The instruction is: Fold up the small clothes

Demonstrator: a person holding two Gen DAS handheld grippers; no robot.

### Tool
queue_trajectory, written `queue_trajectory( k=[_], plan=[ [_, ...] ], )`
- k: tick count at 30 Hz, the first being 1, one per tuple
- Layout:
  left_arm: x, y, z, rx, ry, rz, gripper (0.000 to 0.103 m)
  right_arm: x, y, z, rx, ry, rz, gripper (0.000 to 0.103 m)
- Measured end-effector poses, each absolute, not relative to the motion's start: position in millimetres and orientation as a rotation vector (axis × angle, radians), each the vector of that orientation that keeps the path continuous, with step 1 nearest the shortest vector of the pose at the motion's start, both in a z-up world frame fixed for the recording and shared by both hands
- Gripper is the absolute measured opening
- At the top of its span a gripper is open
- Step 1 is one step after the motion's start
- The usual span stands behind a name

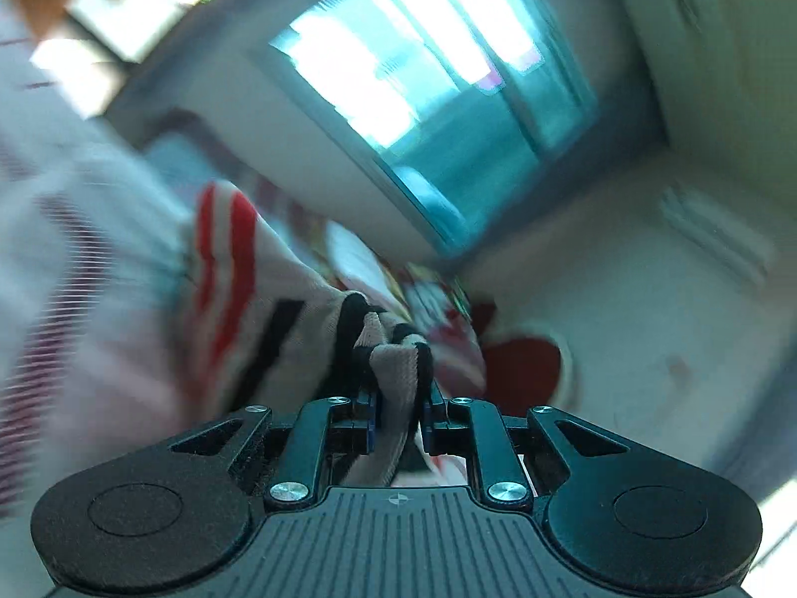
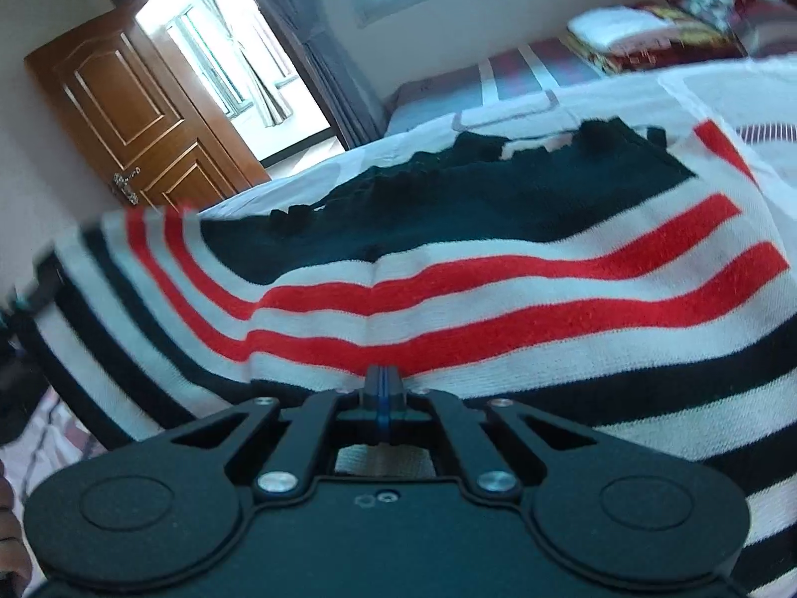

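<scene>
Both grippers I hold grip one striped knit garment, white with red and black bands and a black panel, spread above a pale bed. My right gripper is clenched on its lower edge, fingers pressed together. My left gripper pinches a bunched black-trimmed fold, the cloth trailing away leftward, blurred.

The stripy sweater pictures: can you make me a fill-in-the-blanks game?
1. The sweater has white, black and ____ stripes.
2. The door behind the bed is made of ____.
3. The right tool is ____ on the sweater.
4. The left tool grips bunched ____.

Missing words: red; wood; shut; cloth
</scene>
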State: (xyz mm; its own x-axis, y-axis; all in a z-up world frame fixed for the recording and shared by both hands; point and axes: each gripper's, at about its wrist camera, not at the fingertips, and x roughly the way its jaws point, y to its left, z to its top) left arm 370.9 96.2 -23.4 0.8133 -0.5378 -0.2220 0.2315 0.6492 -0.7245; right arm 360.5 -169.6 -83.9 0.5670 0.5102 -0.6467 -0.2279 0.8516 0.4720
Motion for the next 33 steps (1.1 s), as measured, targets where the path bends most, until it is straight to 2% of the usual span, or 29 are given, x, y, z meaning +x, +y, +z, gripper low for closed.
queue_trajectory(
  k=[2,4,8,9,10,11,12,13,18,22,24,28,33],
  plan=[
    [389.3,53.6,-15.2,-0.658,0.537,-0.534,0.016,359.8,-186.8,-79.1,0.415,0.853,0.415,0.0],
    [406.0,11.6,-23.6,-0.589,0.646,-0.586,0.016,353.6,-217.4,-69.3,0.484,0.793,0.341,0.016],
    [428.3,-61.1,-72.9,-0.448,0.91,-0.611,0.016,340.0,-302.6,-62.8,0.696,0.746,0.214,0.038],
    [426.2,-67.7,-78.3,-0.421,0.913,-0.604,0.017,335.7,-318.0,-61.6,0.737,0.74,0.203,0.051],
    [419.7,-68.5,-74.7,-0.42,0.885,-0.611,0.022,332.2,-329.3,-59.8,0.764,0.733,0.204,0.057],
    [412.6,-63.7,-67.2,-0.44,0.863,-0.64,0.028,327.2,-338.7,-56.8,0.786,0.723,0.215,0.058],
    [404.5,-55.3,-59.0,-0.467,0.849,-0.668,0.042,324.8,-342.3,-54.2,0.792,0.719,0.225,0.06],
    [396.7,-43.5,-51.4,-0.478,0.818,-0.675,0.049,322.1,-343.9,-51.2,0.792,0.718,0.244,0.064],
    [381.4,37.7,-29.2,-0.494,0.658,-0.469,0.05,336.9,-320.4,-54.0,0.773,0.78,0.384,0.066],
    [402.8,80.6,-54.7,-0.574,0.726,-0.367,0.05,363.7,-284.9,-73.2,0.746,0.861,0.454,0.066],
    [407.6,84.0,-67.4,-0.576,0.756,-0.351,0.05,375.8,-276.2,-82.2,0.751,0.891,0.468,0.07],
    [411.9,87.1,-85.1,-0.618,0.769,-0.354,0.05,391.2,-272.4,-83.1,0.817,0.909,0.583,0.07],
    [423.2,85.7,-91.6,-0.607,0.758,-0.325,0.05,421.6,-263.4,-90.3,0.81,0.966,0.611,0.059]
  ],
)
